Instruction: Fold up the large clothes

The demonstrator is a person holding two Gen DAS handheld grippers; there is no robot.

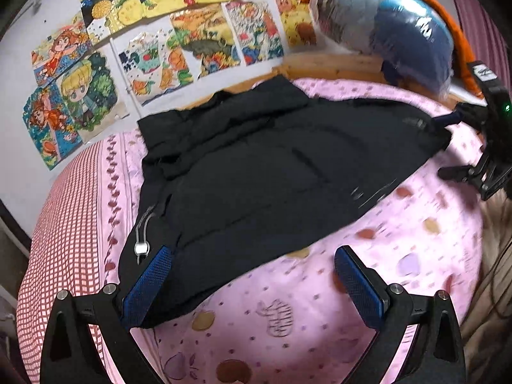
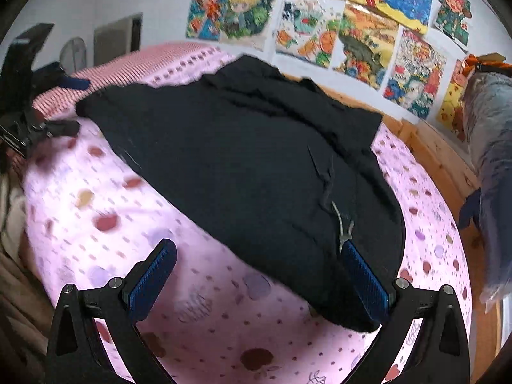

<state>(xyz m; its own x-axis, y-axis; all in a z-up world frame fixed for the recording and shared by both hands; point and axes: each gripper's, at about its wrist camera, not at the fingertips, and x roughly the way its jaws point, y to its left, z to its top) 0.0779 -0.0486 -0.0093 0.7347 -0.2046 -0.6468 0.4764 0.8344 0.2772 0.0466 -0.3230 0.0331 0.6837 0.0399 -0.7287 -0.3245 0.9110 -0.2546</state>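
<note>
bed (image 1: pixel 320 313) | pink dotted sheet | black jacket (image 1: pixel 272 166) lying flat

Two low, opposed views sharing jacket (image 1: pixel 272 166)

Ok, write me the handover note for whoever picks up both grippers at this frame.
Left gripper: open, holding nothing, at the near corner of the black jacket beside its drawstring toggle.
Right gripper: open, holding nothing, at the opposite near corner, next to the other drawstring.
Jacket lies spread out on the pink bedsheet, upper part loosely bunched toward the wall.
Done: garment laid out; no clear fold visible.
Left: grasp the corners, fold, tidy.
</note>
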